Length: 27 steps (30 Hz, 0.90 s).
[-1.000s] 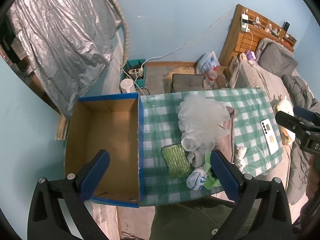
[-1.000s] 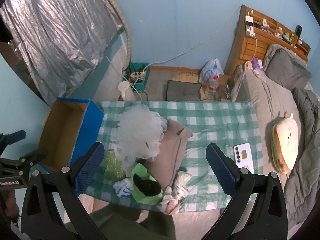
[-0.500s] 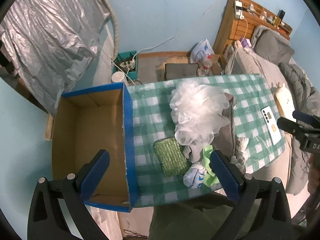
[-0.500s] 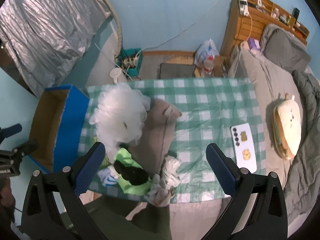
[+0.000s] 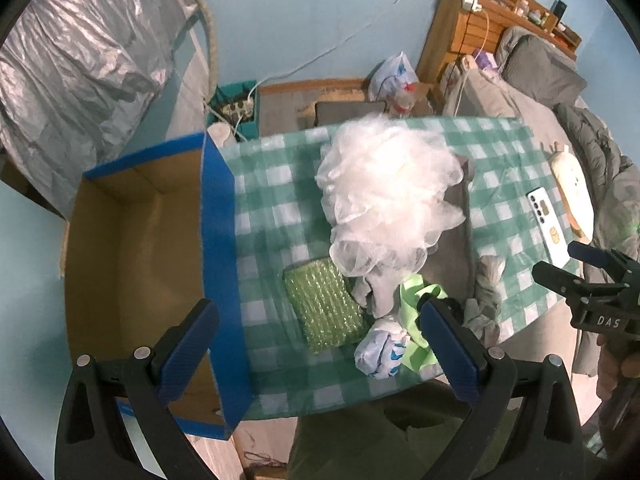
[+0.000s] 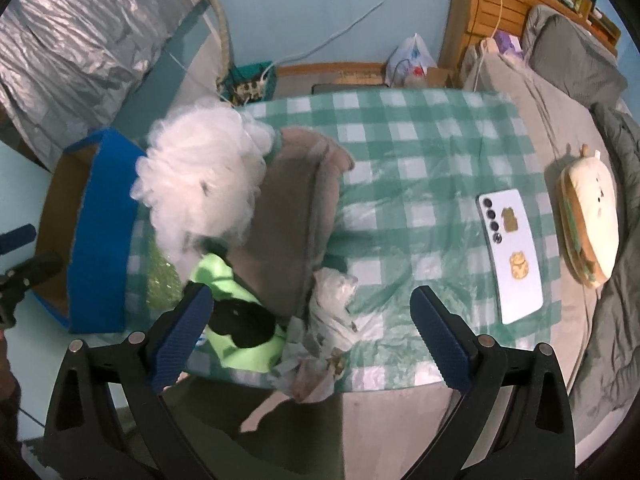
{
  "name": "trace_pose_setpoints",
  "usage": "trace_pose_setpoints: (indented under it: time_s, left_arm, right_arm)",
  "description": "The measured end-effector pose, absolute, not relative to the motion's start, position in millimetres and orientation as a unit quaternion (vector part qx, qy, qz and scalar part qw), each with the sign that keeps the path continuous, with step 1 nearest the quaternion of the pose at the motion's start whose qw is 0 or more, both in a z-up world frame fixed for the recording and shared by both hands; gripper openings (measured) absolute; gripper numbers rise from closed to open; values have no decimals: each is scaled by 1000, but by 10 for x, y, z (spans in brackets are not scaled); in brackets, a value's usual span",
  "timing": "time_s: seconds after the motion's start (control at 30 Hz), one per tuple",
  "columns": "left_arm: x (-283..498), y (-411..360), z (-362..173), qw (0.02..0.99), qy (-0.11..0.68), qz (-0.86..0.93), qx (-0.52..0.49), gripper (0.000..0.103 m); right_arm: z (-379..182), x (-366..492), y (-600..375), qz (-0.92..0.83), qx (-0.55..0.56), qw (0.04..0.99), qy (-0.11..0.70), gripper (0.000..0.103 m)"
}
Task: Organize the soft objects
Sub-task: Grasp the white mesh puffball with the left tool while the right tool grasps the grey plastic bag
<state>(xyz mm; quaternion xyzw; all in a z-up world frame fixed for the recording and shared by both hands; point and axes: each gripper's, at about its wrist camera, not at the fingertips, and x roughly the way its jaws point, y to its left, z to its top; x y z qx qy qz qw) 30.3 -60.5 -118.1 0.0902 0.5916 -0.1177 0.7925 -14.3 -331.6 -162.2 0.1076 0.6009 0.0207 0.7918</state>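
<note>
Checked tablecloth [image 5: 280, 200]: 1 white loofah [image 5: 388, 192], 1 box [image 5: 136, 264], 1 phone [image 6: 510, 256].

Dim, bluish indoor light; soft focus, strong fisheye bending at edges.

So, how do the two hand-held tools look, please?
Both are alike. The left tool and right tool have black frames with silver screws and two blue ribbed fingers. Seen from the left camera, the right tool's black body carries white letters "DAS".

Box [image 5: 132, 264] at the surface's [image 5: 280, 184] left edge, mesh puff [image 5: 388, 192] atop a cushion [image 6: 292, 216], phone [image 6: 510, 256] far right, bed [image 6: 532, 120] beyond.
</note>
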Motion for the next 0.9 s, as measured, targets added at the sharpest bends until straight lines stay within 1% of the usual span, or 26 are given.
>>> trace_pose_setpoints:
  time_s: [0.3,0.63,0.7,0.9]
  left_arm:
    - [288,-658,-1487,783,602,-119,100,101]
    - [261,-677,-1758,772,616,-119,107,101]
    - [271,-672,-1798,769,619,-118,104,101]
    - [310,-664,-1907,760,634,-116,89,101]
  right_arm:
    - [-2149,-218,-3329,11,96,770,630,97]
    - [-2506,-263,-3228,15,85,753,652,93]
    - [-2550,-257,-3199,18,81,751,655,92]
    - [-2690,-228,-3165,24,79,742,665,81]
